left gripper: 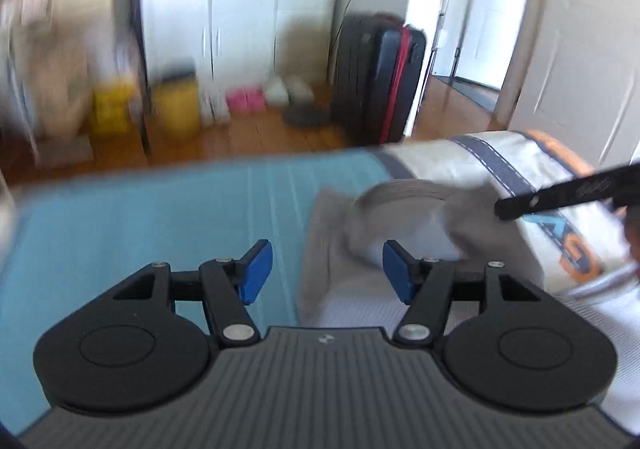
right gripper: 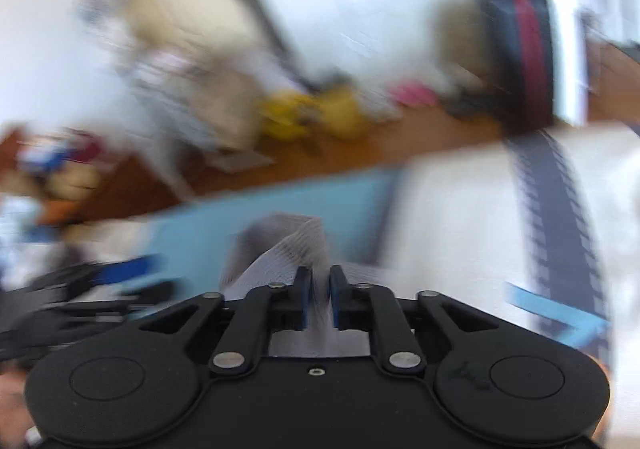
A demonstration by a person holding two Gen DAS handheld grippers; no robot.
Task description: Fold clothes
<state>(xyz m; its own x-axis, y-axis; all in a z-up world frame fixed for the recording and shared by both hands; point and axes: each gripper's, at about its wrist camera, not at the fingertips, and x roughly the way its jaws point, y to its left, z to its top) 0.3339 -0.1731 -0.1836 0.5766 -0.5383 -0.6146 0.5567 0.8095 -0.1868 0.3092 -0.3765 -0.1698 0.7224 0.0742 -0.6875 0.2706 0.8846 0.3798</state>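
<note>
Blue bed sheet is carrying the grey garment, your left tool gaping wide, risking a missed edge. Right view: right tool is pinching striped cloth; that thin bite could slip.

My left gripper: black linkage arms on two round black housings, silver pivot screws, blue pads on the fingers, and a grey ribbed body plate bearing a small pale mark. My right gripper: the same black linkage, round housings and silver screws, blue pads on the fingers, a smooth black body plate with one small central screw.
</note>
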